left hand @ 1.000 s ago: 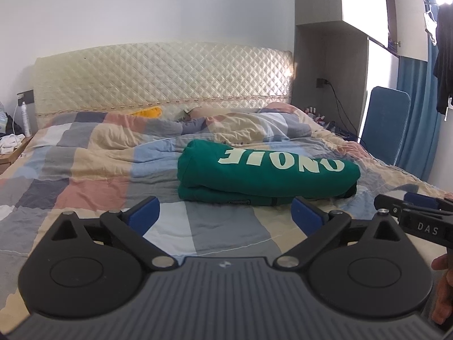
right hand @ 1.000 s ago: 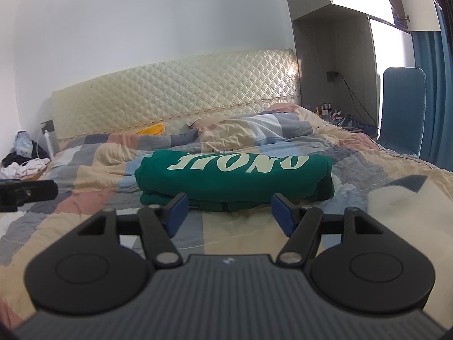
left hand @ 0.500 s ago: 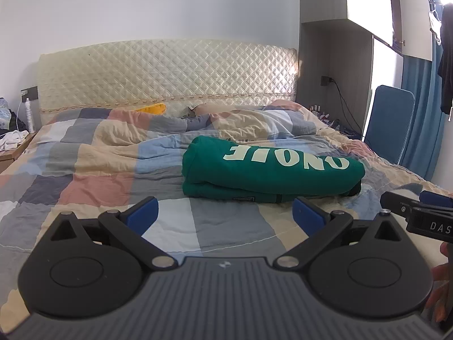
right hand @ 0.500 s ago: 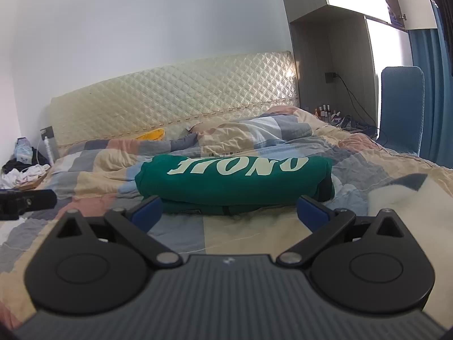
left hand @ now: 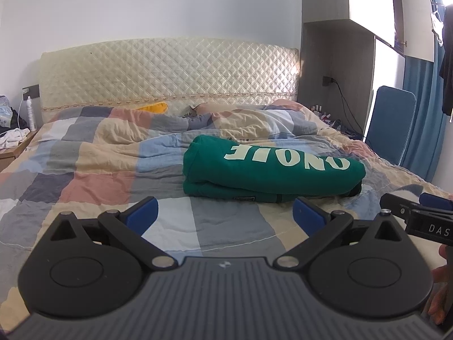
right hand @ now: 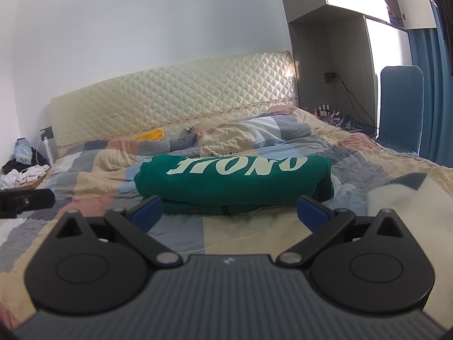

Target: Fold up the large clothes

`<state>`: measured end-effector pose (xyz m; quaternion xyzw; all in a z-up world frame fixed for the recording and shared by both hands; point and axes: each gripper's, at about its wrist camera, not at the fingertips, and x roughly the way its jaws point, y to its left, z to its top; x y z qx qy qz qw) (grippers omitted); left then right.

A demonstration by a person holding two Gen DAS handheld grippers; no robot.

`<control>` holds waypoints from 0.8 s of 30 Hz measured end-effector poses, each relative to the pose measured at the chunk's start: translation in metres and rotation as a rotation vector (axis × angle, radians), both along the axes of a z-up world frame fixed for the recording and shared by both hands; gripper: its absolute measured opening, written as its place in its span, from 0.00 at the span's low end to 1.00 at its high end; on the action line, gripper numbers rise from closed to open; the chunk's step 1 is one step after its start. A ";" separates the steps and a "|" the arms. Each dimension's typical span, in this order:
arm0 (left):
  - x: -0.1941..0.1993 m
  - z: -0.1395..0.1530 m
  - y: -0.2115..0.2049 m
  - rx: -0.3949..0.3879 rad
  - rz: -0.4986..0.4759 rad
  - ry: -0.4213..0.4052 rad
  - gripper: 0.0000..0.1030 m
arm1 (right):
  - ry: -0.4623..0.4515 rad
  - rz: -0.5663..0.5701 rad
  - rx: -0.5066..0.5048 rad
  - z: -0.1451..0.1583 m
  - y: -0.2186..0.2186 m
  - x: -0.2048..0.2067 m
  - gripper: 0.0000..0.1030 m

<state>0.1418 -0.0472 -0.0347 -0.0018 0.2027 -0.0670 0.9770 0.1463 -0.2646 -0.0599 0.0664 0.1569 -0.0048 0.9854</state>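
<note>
Both views are taken low over the patchwork quilt (left hand: 93, 175), near the folded green sweatshirt (left hand: 266, 170) and facing the quilted headboard (left hand: 170, 70) beyond it. The left view is set left of the sweatshirt, the right view squarely before it; sweatshirt, headboard and blue chair (right hand: 400, 107) are shared.

The folded sweatshirt (right hand: 232, 181) lies on the quilt (right hand: 85, 175) just ahead of the right gripper (right hand: 229, 212), spanning its spread jaws. Behind it stands the headboard (right hand: 175, 96). The left gripper (left hand: 223, 215) sits left of it, the sweatshirt ahead and to its right.
</note>
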 end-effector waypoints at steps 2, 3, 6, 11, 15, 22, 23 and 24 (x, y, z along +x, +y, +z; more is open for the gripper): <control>0.000 0.000 -0.001 0.001 -0.004 0.003 1.00 | -0.001 -0.001 0.000 0.000 0.000 0.000 1.00; -0.001 0.000 0.000 -0.004 -0.006 0.000 1.00 | -0.002 -0.002 -0.001 0.000 0.000 0.000 1.00; -0.002 -0.001 0.000 -0.003 -0.007 -0.003 1.00 | -0.003 -0.004 0.001 -0.001 0.000 0.000 1.00; -0.004 -0.002 -0.002 0.012 -0.014 0.001 1.00 | -0.005 -0.003 0.000 -0.001 0.001 -0.001 1.00; -0.003 -0.003 0.000 0.016 -0.013 0.005 1.00 | -0.006 -0.002 0.001 -0.002 0.001 -0.001 1.00; -0.004 -0.004 -0.001 0.020 -0.015 0.004 1.00 | -0.008 -0.001 0.001 -0.002 0.002 -0.002 1.00; -0.004 -0.004 -0.001 0.022 -0.016 0.003 1.00 | -0.009 -0.001 0.000 -0.002 0.003 -0.002 1.00; -0.004 -0.004 -0.001 0.023 -0.016 0.002 1.00 | -0.008 -0.001 0.000 -0.002 0.002 -0.002 1.00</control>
